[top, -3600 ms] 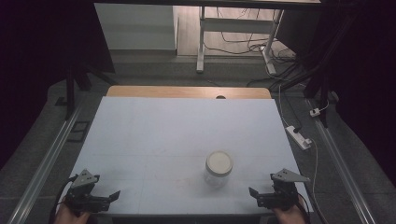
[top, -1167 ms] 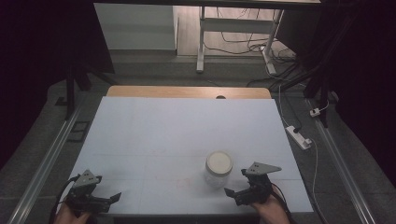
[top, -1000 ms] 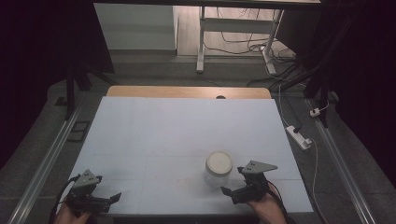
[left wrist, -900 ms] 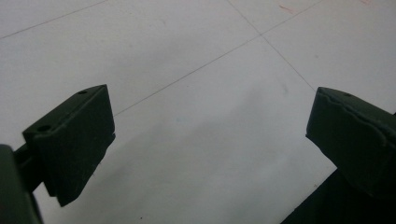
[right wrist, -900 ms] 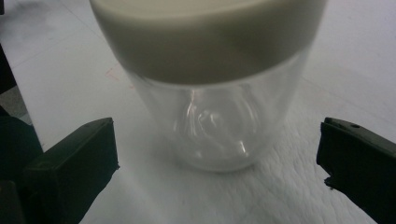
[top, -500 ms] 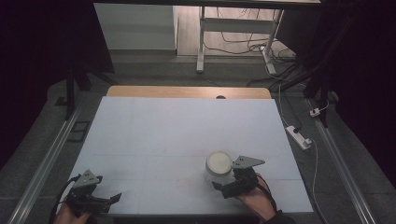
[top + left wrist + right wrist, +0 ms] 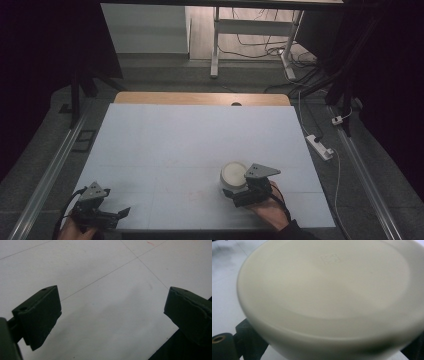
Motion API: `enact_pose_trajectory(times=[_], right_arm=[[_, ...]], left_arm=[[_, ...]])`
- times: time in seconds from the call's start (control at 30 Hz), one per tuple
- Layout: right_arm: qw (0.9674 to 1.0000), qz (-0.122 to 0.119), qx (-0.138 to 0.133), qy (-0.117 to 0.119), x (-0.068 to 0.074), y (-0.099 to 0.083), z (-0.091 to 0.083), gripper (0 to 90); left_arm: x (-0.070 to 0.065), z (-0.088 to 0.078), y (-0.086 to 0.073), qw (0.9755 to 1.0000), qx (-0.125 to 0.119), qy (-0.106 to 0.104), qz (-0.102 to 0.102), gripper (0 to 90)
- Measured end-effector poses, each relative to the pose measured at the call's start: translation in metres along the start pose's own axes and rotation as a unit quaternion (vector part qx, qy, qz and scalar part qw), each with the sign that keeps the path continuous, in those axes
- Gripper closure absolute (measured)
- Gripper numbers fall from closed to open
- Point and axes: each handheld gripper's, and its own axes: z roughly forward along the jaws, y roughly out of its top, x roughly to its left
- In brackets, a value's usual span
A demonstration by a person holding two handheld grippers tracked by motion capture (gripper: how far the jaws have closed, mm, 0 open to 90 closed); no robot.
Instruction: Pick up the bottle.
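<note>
The right gripper (image 7: 239,194) has its jaws around the jar (image 7: 234,173), grip unclear; the left gripper (image 7: 116,214), near left, is open.

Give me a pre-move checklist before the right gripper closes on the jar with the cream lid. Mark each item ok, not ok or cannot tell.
1. Right gripper is at the jar: ok, the high view shows it against the jar's near side.
2. Jaws straddle the jar: ok, the right gripper view shows dark jaws low on either side of the cream lid.
3. Jaws already pressing the jar: cannot tell, the lid hides the contact.
4. Jar upright: ok, it stands on the white table.
5. Left gripper out of the way: ok, open at the near left corner, holding nothing.
6. Lid tight on the jar: cannot tell.
</note>
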Motion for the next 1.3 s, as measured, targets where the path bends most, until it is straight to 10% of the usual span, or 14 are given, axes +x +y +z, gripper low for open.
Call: enact_pose_trajectory(times=[0.47, 1.3], right_arm=[[0.9997, -0.011, -0.006, -0.023, 0.006, 0.002, -0.003, 6.9], [0.9994, -0.015, -0.024, 0.022, 0.026, 0.033, 0.008, 6.9]], left_arm=[[0.001, -0.001, 0.0, 1.0, -0.004, -0.003, -0.001, 1.9], [0.002, -0.002, -0.001, 0.9998, -0.009, -0.015, -0.003, 1.9]])
